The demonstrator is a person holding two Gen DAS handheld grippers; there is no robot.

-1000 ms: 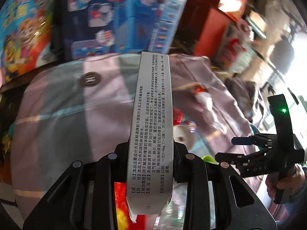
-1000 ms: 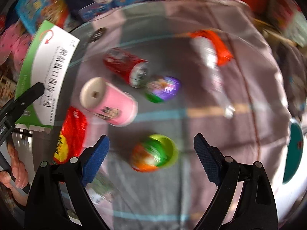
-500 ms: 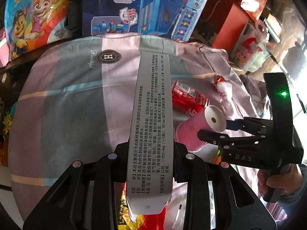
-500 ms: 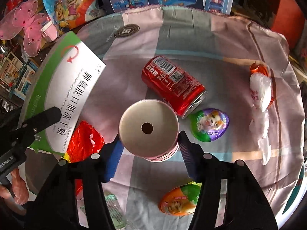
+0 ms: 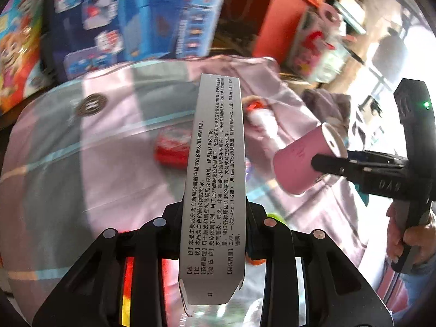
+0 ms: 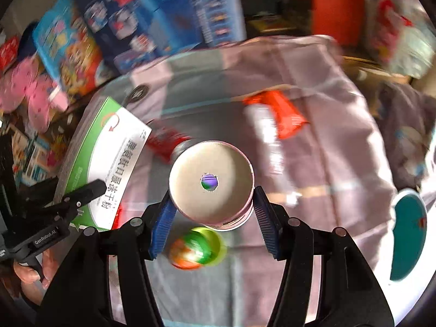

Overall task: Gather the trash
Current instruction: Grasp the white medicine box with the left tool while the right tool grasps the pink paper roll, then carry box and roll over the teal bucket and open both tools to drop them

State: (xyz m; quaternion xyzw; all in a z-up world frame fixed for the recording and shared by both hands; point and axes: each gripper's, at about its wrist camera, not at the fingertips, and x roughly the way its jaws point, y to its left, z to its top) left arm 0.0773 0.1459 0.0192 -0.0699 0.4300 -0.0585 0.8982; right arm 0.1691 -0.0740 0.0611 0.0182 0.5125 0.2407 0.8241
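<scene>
My left gripper (image 5: 214, 218) is shut on a grey and green medicine box (image 5: 215, 177) and holds it above the table; the same box (image 6: 109, 169) shows at the left of the right wrist view. My right gripper (image 6: 211, 215) is shut on a pink paper cup (image 6: 190, 185), with a blue pad on each side, and the cup (image 5: 302, 160) hangs clear of the cloth. On the cloth lie a red can (image 5: 171, 150), a green and orange egg capsule (image 6: 196, 248) and a red and white wrapper (image 6: 272, 120).
A pink and grey striped cloth (image 6: 327, 163) covers the round table. Toy boxes (image 6: 163, 13) stand along the far edge. A teal plate (image 6: 408, 231) sits at the right rim. A red snack wrapper (image 5: 128, 272) lies under the left gripper. A hand (image 5: 403, 239) grips the right tool.
The right gripper closed on the pink cup and lifted it off the cloth. The left gripper, still holding the box, shifted sideways.
</scene>
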